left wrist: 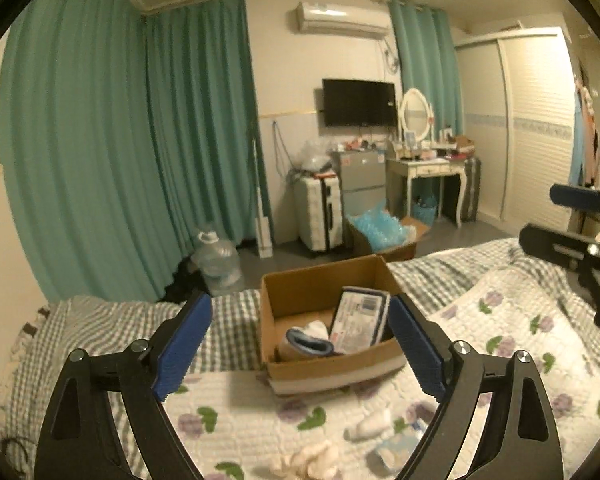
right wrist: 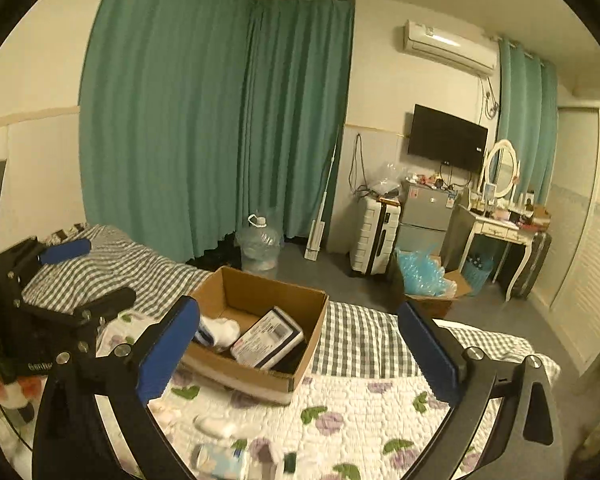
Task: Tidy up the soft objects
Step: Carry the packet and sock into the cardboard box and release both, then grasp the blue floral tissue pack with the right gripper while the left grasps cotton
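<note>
Blue pads wide apart, both empty: left hand-held gripper (left wrist: 300,344), right hand-held gripper (right wrist: 300,354) | socks (left wrist: 370,424) and pack (right wrist: 220,460) lie on bed (left wrist: 520,320), near box (left wrist: 300,372) | socks look soft, light; pinch the middle.

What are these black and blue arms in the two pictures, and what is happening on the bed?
There is no robot. A person carries one hand-held gripper in each hand, and each has a wide-angle camera looking forward along its two blue-padded fingers. One picture comes from the left hand-held gripper, the other from the right hand-held gripper. Each also appears at the edge of the other's view. Both are open and hold nothing. On the flowered quilt stands an open cardboard box that already contains rolled socks and a flat packet. A few small white soft items lie loose on the quilt in front of the box, not yet put away.
</note>
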The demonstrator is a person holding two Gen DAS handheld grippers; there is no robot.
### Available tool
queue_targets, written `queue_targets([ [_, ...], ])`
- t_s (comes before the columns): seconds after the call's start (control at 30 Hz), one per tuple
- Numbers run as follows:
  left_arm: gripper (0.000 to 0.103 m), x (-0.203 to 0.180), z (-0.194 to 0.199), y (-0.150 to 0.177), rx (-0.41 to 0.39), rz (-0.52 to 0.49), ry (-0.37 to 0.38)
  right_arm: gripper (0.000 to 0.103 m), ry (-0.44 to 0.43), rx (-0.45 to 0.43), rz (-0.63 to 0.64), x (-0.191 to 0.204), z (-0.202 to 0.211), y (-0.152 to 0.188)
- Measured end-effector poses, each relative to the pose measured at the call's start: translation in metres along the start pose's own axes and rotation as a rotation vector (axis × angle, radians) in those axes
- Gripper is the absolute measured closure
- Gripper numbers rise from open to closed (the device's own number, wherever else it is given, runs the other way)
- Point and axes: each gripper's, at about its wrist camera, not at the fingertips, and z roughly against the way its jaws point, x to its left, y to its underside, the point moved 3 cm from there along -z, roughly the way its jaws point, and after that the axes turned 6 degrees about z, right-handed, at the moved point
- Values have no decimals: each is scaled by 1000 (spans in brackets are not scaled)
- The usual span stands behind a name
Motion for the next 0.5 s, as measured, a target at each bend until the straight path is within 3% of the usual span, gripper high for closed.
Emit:
queue_targets([
  [0.23,12,10,19,42,23,5,-26,3,-77,19,39,40,24,30],
  [0.5,12,32,-18,134,176,73,-108,3,-128,147,12,81,-24,101],
])
